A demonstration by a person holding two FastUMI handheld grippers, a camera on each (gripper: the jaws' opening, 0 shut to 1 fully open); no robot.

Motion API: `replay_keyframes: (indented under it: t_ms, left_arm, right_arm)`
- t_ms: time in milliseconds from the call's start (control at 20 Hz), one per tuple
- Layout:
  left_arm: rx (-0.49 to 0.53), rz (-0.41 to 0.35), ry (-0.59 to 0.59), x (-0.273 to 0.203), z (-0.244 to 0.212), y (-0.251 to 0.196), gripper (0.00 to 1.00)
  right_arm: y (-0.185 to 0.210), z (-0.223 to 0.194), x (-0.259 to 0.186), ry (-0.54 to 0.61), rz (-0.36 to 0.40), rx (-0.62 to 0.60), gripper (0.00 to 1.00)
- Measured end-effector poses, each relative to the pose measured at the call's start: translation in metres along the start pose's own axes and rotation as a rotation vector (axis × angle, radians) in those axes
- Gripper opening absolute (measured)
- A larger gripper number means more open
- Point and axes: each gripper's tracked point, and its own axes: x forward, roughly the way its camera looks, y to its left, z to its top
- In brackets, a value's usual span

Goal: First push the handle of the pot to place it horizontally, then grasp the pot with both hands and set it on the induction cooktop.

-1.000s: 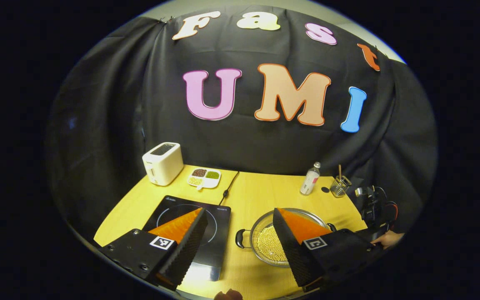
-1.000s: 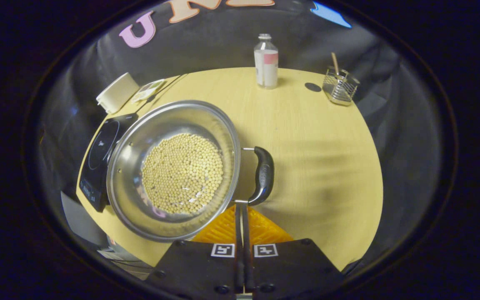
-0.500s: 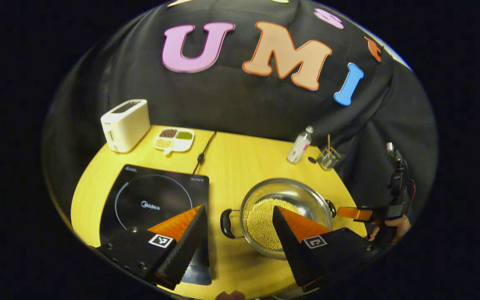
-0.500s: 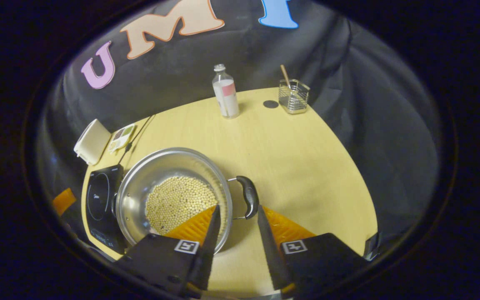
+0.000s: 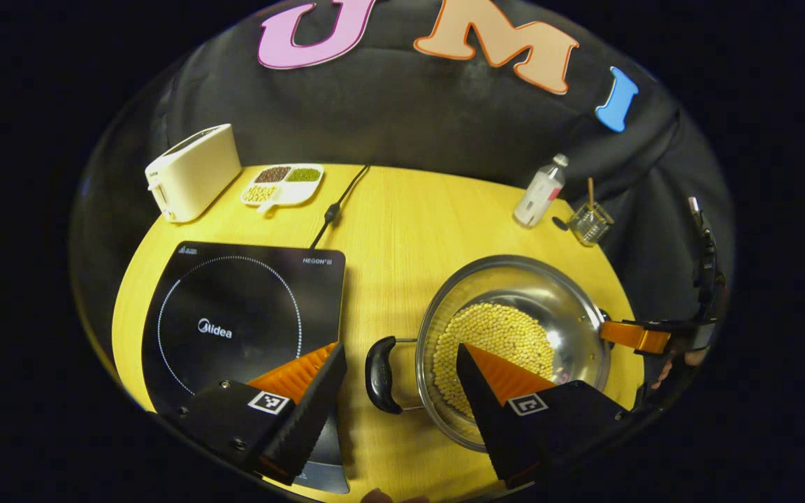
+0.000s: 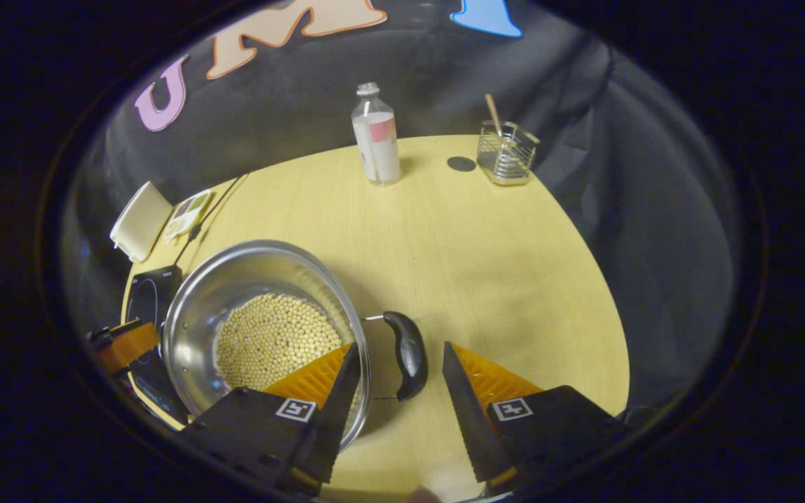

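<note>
A steel pot [image 5: 514, 342] of pale beans sits on the yellow worktop [image 5: 395, 230], just at 3 o'clock of the black induction cooktop [image 5: 242, 314] and apart from it, in the left gripper view. Its two dark loop handles lie on a line running from 9 o'clock to 3 o'clock across that view, so the pot's handle axis looks level with the cooktop's near edge, and the push step appears done.

The left tongs [image 5: 395, 381] hang wide open and empty, with the pot's left handle [image 5: 379, 375] between the two fingers but touching neither; that handle's own long axis runs from 12 to 6 o'clock, along the fingers' line. In the right gripper view, the right tongs [image 6: 397, 377] are likewise spread and hold nothing, with the right handle [image 6: 408, 353] lying in the gap just ahead at 12 o'clock, its length also running away from the camera. One finger overlaps the pot's rim in that view (whether it touches the steel cannot be told).

Each pair of tongs is nearest its own handle, so the coming move appears to be closing both across the handles' narrow width before lifting toward 9 o'clock in the left gripper view. A white toaster [image 5: 193, 171], a divided dish [image 5: 284, 185], a bottle [image 6: 376, 136] and a wire holder [image 6: 507, 154] stand well apart at the far edge.
</note>
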Motion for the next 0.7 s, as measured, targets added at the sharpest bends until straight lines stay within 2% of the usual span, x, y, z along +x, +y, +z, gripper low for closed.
replay_keyframes:
  t_ms: [150, 300, 350, 400, 500, 600, 650, 700]
  left_arm:
    - [0.001, 0.038, 0.058, 0.014, -0.018, 0.001, 0.97]
    - [0.009, 0.051, 0.090, 0.026, -0.026, 0.000, 0.96]
    - [0.016, 0.060, 0.100, 0.029, -0.027, 0.002, 0.93]
    - [0.026, 0.071, 0.102, 0.032, -0.027, 0.005, 0.91]
    - [0.047, 0.085, 0.114, 0.039, -0.031, 0.007, 0.81]
    - [0.056, 0.102, 0.110, 0.041, -0.032, 0.008, 0.72]
    - [0.060, 0.102, 0.105, 0.043, -0.031, 0.009, 0.75]
    - [0.061, 0.096, 0.106, 0.042, -0.033, 0.008, 0.72]
  right_arm:
    - [0.004, -0.002, 0.016, 0.023, 0.030, -0.021, 0.75]
    - [0.007, -0.006, 0.024, 0.038, 0.051, -0.051, 0.81]
    - [0.007, -0.005, 0.026, 0.031, 0.048, -0.059, 0.81]
    - [0.010, -0.006, 0.025, 0.030, 0.061, -0.066, 0.76]
    - [0.013, -0.010, 0.032, 0.031, 0.052, -0.105, 0.64]
    - [0.013, -0.010, 0.032, 0.034, 0.055, -0.110, 0.64]
    - [0.013, -0.011, 0.031, 0.035, 0.057, -0.101, 0.64]
    - [0.013, -0.011, 0.031, 0.037, 0.062, -0.096, 0.61]
